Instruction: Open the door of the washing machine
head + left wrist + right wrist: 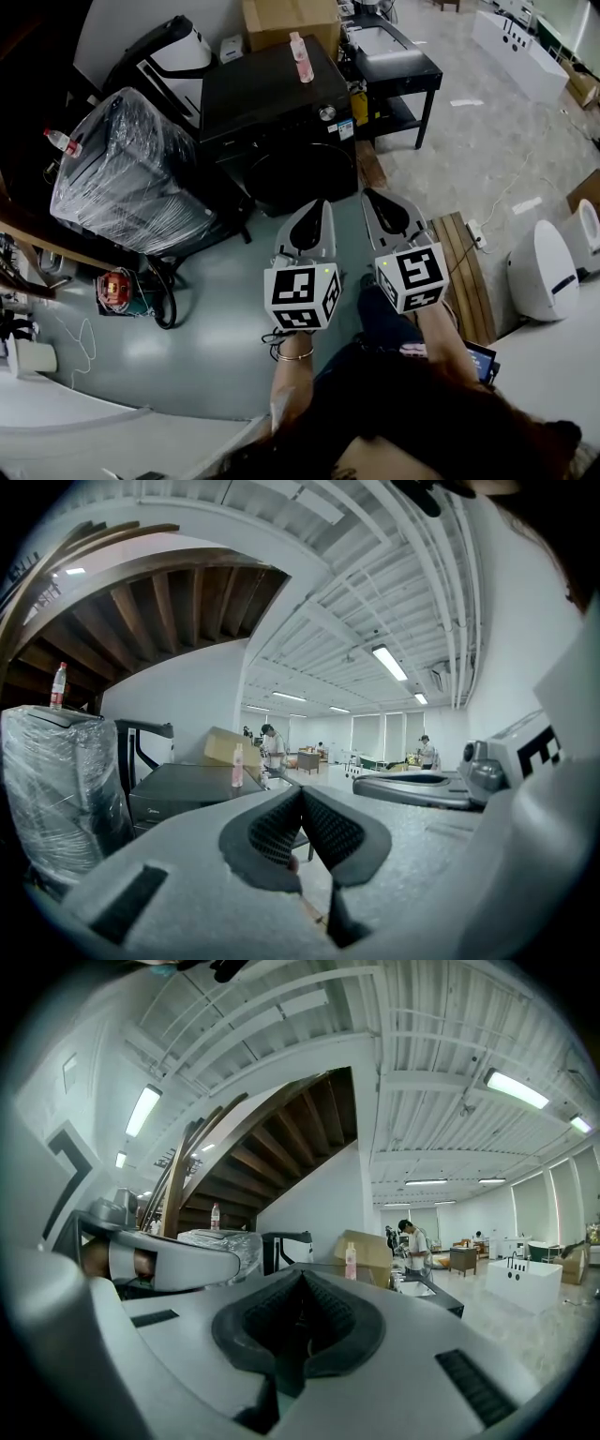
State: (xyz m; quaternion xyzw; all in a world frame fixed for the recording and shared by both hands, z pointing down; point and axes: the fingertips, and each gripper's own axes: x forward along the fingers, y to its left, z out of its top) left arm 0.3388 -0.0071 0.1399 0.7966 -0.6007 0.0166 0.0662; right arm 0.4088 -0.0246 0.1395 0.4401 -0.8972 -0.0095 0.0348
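The black washing machine [272, 103] stands ahead of me in the head view, its round door [302, 176] closed on the front. A pink bottle [301, 58] stands on its top. Both grippers are held side by side, a short way in front of the door and apart from it. My left gripper [315, 208] is shut with nothing between its pads; its own view shows the jaws [302, 795] meeting, with the machine's top [187, 785] beyond. My right gripper [374, 199] is also shut and empty, seen likewise in the right gripper view [300, 1279].
A plastic-wrapped appliance [127, 178] stands left of the machine, with cables [164, 300] on the floor below it. Behind the machine are a cardboard box [286, 19] and a black table [398, 70]. Wooden planks [464, 272] and a white toilet [544, 272] lie to the right.
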